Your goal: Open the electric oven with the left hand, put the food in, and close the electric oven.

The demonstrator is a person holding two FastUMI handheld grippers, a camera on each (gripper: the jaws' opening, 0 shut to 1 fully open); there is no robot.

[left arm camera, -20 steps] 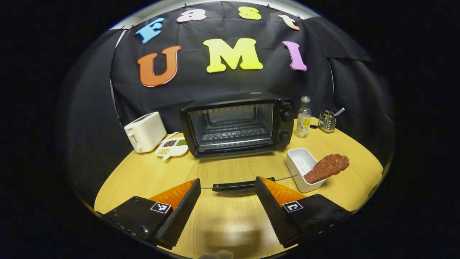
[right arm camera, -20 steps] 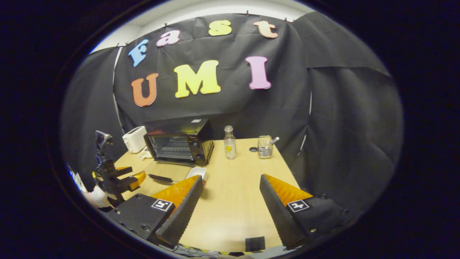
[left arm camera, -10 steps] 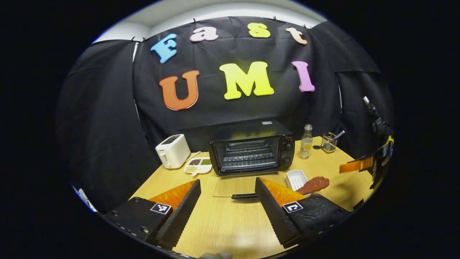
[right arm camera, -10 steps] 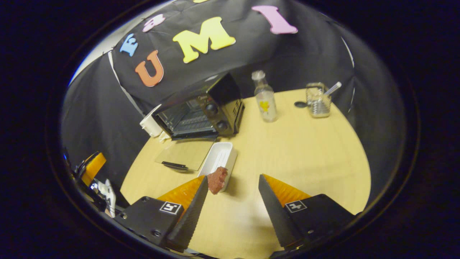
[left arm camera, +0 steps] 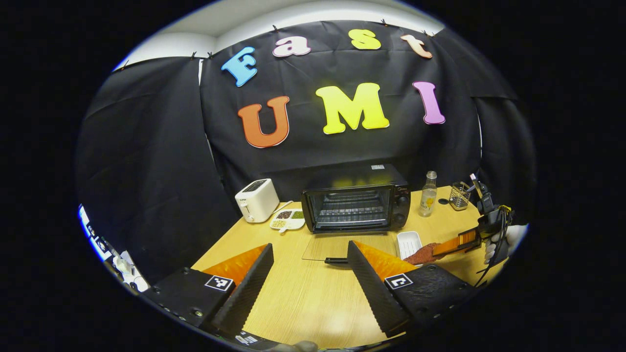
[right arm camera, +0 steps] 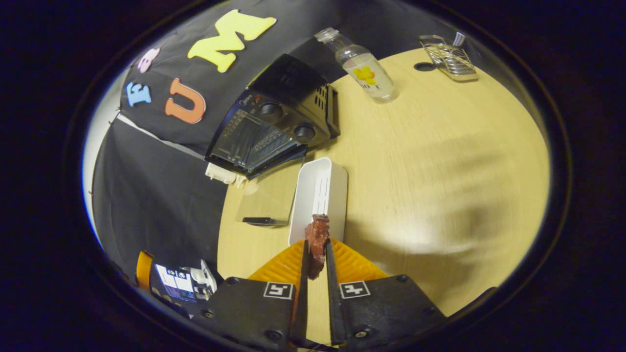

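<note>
The black electric oven (left arm camera: pixel 356 204) (right arm camera: pixel 274 124) stands at the back of the wooden table, its glass door (left arm camera: pixel 348 246) (right arm camera: pixel 264 198) folded flat onto the table. A brown piece of food (right arm camera: pixel 317 242) (left arm camera: pixel 421 254) sticks out over the near end of the white tray (right arm camera: pixel 319 195) (left arm camera: pixel 409 242). My right gripper (right arm camera: pixel 316 259) (left arm camera: pixel 457 243) is shut on that food, both fingers pressing its sides. My left gripper (left arm camera: pixel 309 266) is open, back from the table's near edge, nothing between its fingers.
A white toaster (left arm camera: pixel 256 199) and a divided dish (left arm camera: pixel 287 220) sit left of the oven. To its right stand a small glass bottle (left arm camera: pixel 428 194) (right arm camera: pixel 362 66) and a wire holder (left arm camera: pixel 459 195) (right arm camera: pixel 450 54). A gloved hand (left arm camera: pixel 503 239) holds the right gripper.
My left gripper drew back from the open oven door. My right gripper swung down over the tray and shut on the brown food.
</note>
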